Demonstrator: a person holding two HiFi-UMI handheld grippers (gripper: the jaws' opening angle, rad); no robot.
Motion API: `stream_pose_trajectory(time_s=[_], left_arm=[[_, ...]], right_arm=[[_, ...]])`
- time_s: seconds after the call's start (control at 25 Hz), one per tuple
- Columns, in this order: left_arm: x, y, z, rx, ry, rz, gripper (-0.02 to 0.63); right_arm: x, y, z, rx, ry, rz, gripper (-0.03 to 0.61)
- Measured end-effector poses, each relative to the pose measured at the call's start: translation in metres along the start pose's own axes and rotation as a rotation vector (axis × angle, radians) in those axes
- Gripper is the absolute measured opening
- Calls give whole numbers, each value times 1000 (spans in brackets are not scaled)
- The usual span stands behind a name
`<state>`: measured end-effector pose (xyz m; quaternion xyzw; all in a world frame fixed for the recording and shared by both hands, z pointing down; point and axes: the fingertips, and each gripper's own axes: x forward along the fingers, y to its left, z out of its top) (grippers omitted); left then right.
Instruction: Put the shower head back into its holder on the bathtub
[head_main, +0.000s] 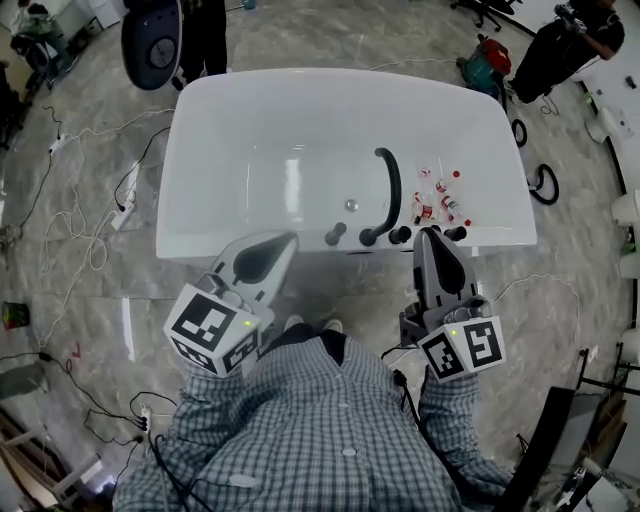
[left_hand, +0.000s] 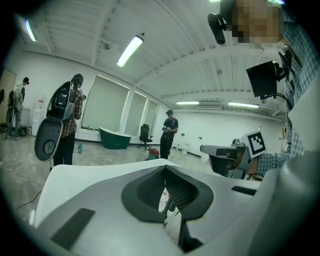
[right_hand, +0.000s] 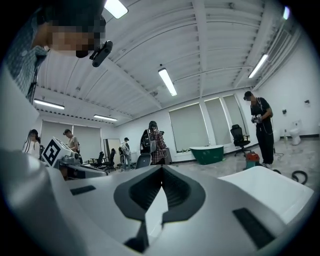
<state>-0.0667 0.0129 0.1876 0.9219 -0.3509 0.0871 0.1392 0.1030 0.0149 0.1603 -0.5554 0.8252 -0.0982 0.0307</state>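
The black shower head (head_main: 388, 192) lies curved along the inside of the white bathtub (head_main: 230, 110). Its lower end sits among the black fittings (head_main: 400, 235) on the near rim; I cannot tell whether it is seated in a holder. My left gripper (head_main: 287, 240) is raised over the near rim, left of the fittings, shut and empty; in its own view the left gripper (left_hand: 165, 169) has its jaws meeting at the tip. My right gripper (head_main: 430, 236) hangs just in front of the fittings, also shut with nothing in it. The right gripper (right_hand: 161, 171) shows only the tub's edge beyond its tips.
Several small bottles (head_main: 441, 196) lie in the tub to the right of the shower head. Cables and a power strip (head_main: 123, 212) trail over the floor at left. People stand beyond the tub (head_main: 575, 35). A green tub (right_hand: 208, 153) stands far off.
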Motion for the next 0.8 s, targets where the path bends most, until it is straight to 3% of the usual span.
stream_pose_trajectory(time_s=[0.28,0.6,0.8], left_arm=[[-4,1,8,-4,-34,0,11],[-5,-7,-3,12,-10,-9,11],[-33,5,-18,9,-5,55,11]], right_arm=[[-3,7,1,-8,2,12,15],[-9,12,-5,-4,6,12,15],[6,38,-25,20,6,84,15]])
